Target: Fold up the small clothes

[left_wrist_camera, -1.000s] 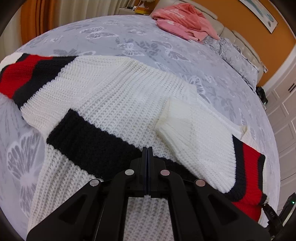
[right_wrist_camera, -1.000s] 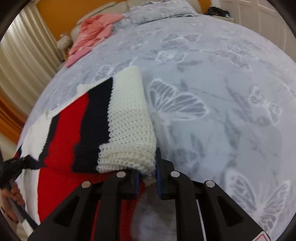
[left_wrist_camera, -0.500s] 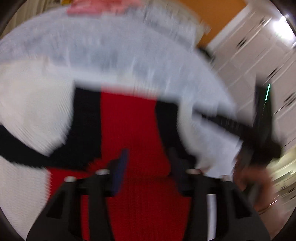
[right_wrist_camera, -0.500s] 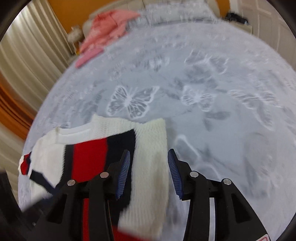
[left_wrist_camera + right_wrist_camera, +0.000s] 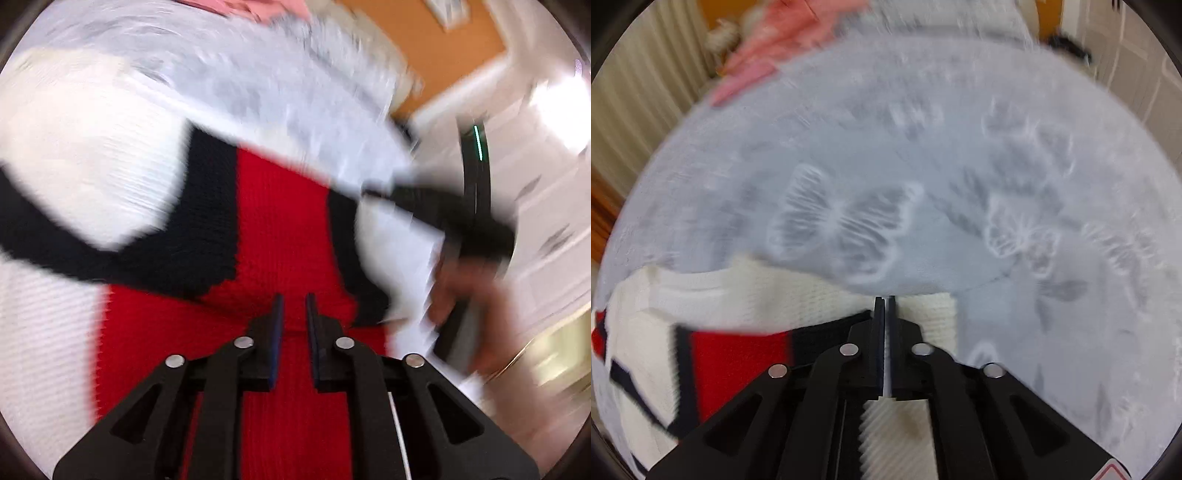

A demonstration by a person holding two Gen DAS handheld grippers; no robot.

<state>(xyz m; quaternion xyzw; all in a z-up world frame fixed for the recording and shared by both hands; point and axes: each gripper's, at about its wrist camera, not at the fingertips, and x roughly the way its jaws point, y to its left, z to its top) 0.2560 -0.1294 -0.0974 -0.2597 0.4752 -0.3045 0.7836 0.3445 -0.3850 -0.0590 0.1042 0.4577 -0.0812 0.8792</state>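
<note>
Left wrist view is pretty blurry: the left gripper (image 5: 293,314) is hanging slightly open over the sweater's (image 5: 280,236) red band, gripping nothing. At 6 o'clock in the right wrist view, the right gripper (image 5: 885,310) is sitting closed after just closing, nothing between its pads, over the sweater's white edge on the bed (image 5: 923,147). No readable writing anywhere.

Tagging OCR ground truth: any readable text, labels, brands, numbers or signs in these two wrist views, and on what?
None readable.
Right gripper: corner of a red-edged sticker on its body, cut off, nothing legible.
Sweater: plain stripes, no label showing.
Wall picture: blurred.
</note>
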